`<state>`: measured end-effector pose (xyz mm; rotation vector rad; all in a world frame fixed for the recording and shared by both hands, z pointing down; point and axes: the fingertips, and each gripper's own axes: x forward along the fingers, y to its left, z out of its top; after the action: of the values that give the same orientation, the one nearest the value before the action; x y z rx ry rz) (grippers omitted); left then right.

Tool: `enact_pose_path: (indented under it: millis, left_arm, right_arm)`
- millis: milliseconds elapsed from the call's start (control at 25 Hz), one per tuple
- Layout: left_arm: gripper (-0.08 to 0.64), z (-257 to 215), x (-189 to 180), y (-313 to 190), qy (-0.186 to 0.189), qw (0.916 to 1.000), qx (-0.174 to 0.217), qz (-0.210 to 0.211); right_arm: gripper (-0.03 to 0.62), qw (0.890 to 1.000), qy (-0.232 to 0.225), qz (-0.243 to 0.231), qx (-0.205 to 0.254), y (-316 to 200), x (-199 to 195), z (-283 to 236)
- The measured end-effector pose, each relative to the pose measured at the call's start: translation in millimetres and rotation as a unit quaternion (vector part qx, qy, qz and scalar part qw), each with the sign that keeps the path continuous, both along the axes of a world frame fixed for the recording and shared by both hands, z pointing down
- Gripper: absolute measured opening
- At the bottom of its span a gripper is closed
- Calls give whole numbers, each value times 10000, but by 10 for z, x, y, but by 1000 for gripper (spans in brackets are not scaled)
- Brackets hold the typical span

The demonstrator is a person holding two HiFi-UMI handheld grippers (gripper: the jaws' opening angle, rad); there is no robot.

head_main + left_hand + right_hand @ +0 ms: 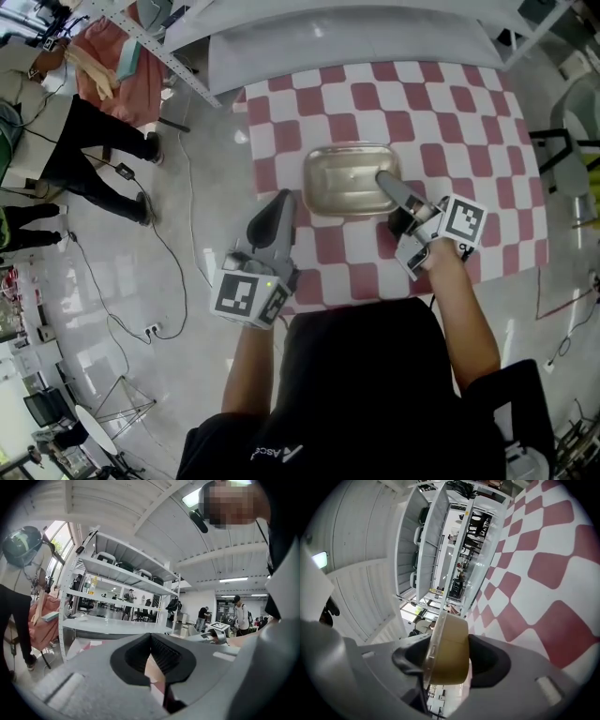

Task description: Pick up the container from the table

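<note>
A shallow, gold-toned metal container (345, 178) hangs over the red-and-white checkered table (450, 103), near its front left part. My right gripper (386, 184) is shut on the container's right rim, one finger (394, 192) lying inside over the wall. In the right gripper view the container's rim and side wall (447, 646) stand pinched between the two pads of the right gripper (449, 660). My left gripper (281, 201) is off the table's left front corner, apart from the container, shut with nothing in it. In the left gripper view, the left gripper (151, 658) has its pads together.
A metal shelving rack (150, 37) stands beyond the table's far left corner, and shows as well in the left gripper view (117, 569). A person (84, 141) stands on the floor at left, beside cables (169, 253). A chair (572, 141) is at the table's right.
</note>
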<state>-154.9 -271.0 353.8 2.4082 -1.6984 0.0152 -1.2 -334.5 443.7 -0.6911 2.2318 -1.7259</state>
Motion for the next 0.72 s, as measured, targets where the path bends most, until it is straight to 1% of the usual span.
enact_pose_path:
  millis: [80, 240, 560, 720]
  left_arm:
    - [10, -59, 45, 50, -72, 9999, 100, 70]
    - [10, -116, 97, 145, -236, 9994, 172, 164]
    - [10, -177, 133, 251, -199, 9994, 214, 184]
    - [9, -192, 177, 268, -210, 9992, 248, 214]
  right_arm:
    - [239, 10000, -38, 20, 67, 42, 14, -64]
    - [235, 9998, -70, 60, 161, 124, 41, -166]
    - [232, 9996, -247, 148, 41, 268, 103, -205]
    - [232, 9994, -267, 199, -5, 295, 162, -199]
